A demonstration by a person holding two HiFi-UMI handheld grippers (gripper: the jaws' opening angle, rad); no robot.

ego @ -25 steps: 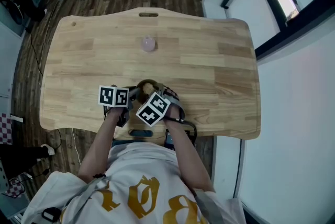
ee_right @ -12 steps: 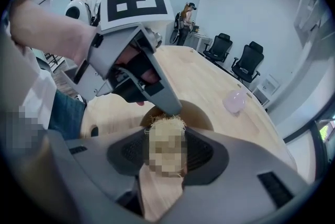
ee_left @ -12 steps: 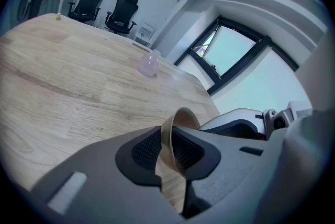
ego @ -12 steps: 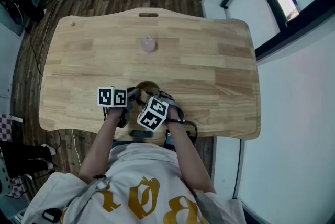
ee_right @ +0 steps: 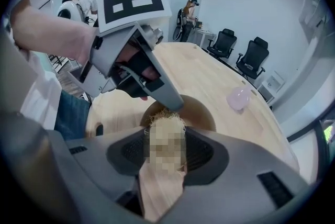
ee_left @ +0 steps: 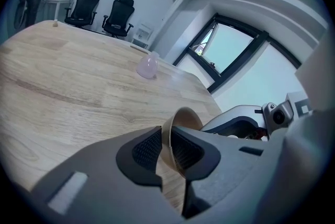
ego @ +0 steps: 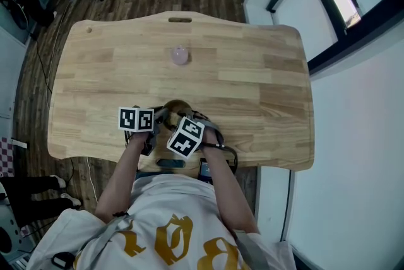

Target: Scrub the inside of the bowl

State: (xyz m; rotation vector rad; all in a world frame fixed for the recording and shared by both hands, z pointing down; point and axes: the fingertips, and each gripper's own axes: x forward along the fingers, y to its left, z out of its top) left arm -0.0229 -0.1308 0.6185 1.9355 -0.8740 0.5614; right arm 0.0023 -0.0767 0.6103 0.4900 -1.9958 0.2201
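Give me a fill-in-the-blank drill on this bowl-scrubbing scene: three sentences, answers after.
1. The left gripper is shut on the wall of the small brown round bowl, over a light ____ table.
2. The right gripper is shut on a tan fibrous scrubber aimed at the ____.
3. The small translucent object farther out on the table is ____ in colour.
Missing words: wooden; bowl; pink.
The left gripper's jaws have just closed slightly further on the bowl's wall.

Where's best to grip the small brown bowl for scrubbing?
Brown bowl: the thin rim wall, from the person's left, one jaw inside, one outside, as the left gripper, just tightened, holds it, leaving the mouth open to the fibrous scrubber in the right gripper.
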